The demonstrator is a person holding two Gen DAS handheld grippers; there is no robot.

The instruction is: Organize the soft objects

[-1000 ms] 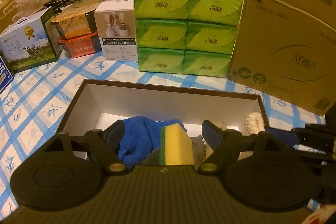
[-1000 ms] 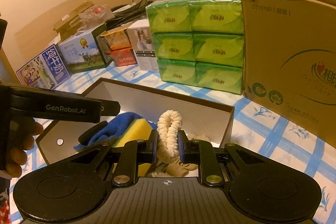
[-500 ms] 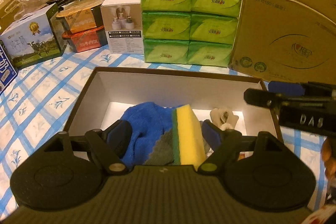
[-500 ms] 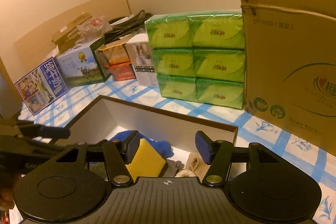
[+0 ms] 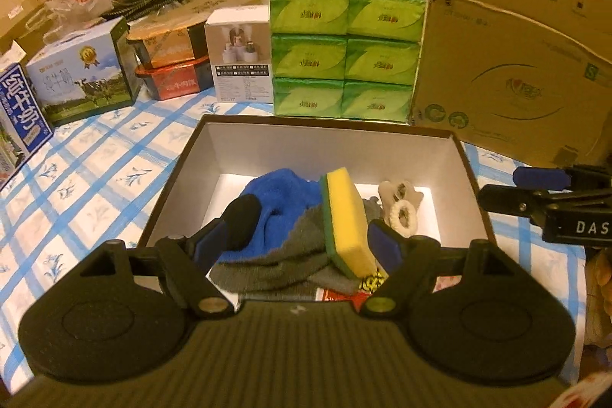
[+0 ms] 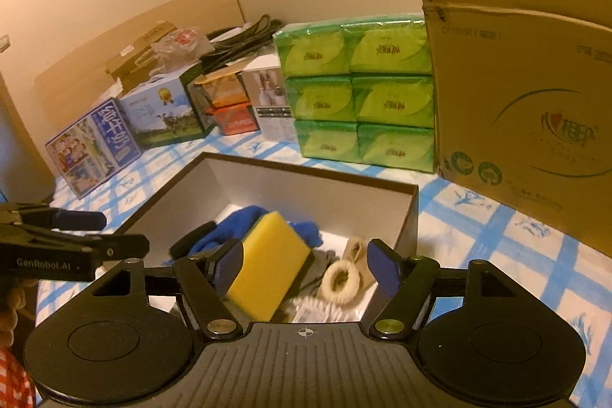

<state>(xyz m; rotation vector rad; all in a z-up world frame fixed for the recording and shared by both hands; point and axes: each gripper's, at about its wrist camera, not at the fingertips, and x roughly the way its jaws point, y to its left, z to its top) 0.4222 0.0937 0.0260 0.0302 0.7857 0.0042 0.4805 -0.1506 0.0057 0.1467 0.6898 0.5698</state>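
Scrunchie (image 6: 341, 281), a cream fuzzy ring with an open middle, lies flat in the box (image 5: 468, 178) near its right wall, touching a beige fabric piece (image 5: 397, 190) behind it. Left of it a sponge (image 5: 346, 217) stands tilted on edge: smooth yellow foam with a thin green scouring layer, a rectangular block. It leans on a grey knit cloth (image 5: 283, 259) with a zigzag edge, and a blue terry towel (image 5: 283, 194) is bunched behind that. A black rounded item (image 5: 243, 220) rests on the towel. The box is a shallow rectangle, dark brown outside and pale inside, on a blue-and-white checked cloth (image 5: 95, 178).

The left gripper (image 5: 302, 245) hovers at the box's near edge with its 2 blue-padded fingers spread wide, gripping nothing; the sponge and cloths sit between them and the scrunchie lies just beyond the right one. The right gripper (image 6: 304, 264) is likewise spread and empty, the sponge by its left finger, the scrunchie nearer its right finger, apart from both.

Behind stand 6 glossy green tissue packs (image 5: 346, 50) and a large carton (image 5: 512, 64).
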